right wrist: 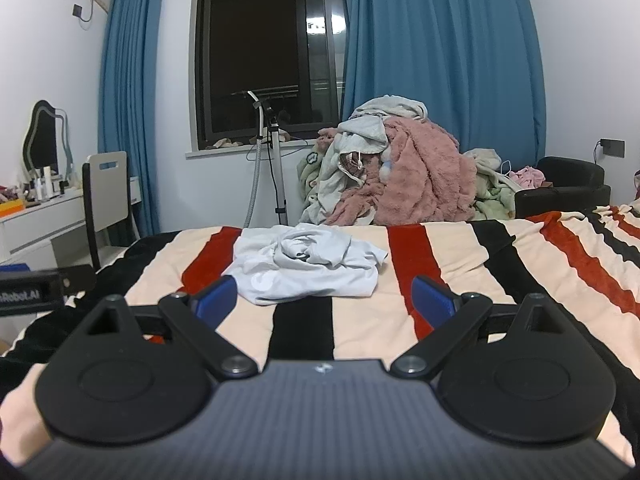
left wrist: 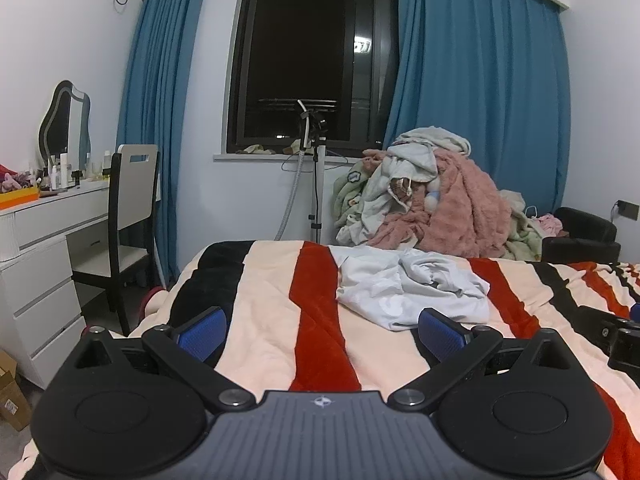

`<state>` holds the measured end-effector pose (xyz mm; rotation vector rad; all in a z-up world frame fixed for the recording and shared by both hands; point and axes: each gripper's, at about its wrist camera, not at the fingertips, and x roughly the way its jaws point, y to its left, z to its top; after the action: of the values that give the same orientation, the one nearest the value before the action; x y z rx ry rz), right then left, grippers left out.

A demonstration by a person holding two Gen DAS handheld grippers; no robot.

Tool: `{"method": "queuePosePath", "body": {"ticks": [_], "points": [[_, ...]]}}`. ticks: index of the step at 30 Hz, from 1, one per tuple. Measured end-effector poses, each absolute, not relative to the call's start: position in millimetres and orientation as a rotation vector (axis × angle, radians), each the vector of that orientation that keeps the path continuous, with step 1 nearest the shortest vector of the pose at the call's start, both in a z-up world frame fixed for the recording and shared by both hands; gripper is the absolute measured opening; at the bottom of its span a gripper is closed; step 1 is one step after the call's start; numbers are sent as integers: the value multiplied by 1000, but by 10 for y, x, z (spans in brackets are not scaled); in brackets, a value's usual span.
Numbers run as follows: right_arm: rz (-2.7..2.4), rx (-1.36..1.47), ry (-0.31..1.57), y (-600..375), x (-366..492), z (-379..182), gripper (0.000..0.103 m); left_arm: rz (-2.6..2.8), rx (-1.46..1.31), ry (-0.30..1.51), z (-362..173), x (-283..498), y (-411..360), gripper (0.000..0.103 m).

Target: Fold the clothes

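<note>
A crumpled pale blue-white garment [left wrist: 412, 290] lies on the striped blanket of the bed [left wrist: 272, 320], ahead and slightly right of my left gripper [left wrist: 322, 326]. That gripper is open and empty, its blue pads [left wrist: 202, 334] wide apart above the blanket. In the right wrist view the same garment [right wrist: 308, 266] lies just beyond my right gripper [right wrist: 324, 296], which is open and empty too. The right gripper's body shows at the left view's right edge [left wrist: 608, 332]; the left gripper's body shows at the right view's left edge [right wrist: 36, 290].
A heap of pink, grey and green clothes [left wrist: 432, 196] is piled behind the bed under the window. A stand with a hose [left wrist: 316, 184] stands beside it. A white dresser [left wrist: 44, 240] and chair [left wrist: 128, 216] stand left. A black armchair [right wrist: 568, 188] is at the right.
</note>
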<state>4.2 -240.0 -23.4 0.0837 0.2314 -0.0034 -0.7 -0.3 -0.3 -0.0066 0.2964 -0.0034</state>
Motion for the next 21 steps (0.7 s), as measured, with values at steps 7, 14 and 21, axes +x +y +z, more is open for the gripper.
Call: {"method": "queuePosePath", "body": {"ticks": [7, 14, 21], "points": [[2, 89, 241, -2449, 73, -187, 95, -11, -10, 293, -28, -60, -24, 103], [1, 84, 234, -2369, 56, -244, 95, -25, -28, 332, -83, 2, -2, 103], [-6, 112, 239, -2413, 64, -227, 95, -12, -30, 328, -158, 47, -36, 103]]}}
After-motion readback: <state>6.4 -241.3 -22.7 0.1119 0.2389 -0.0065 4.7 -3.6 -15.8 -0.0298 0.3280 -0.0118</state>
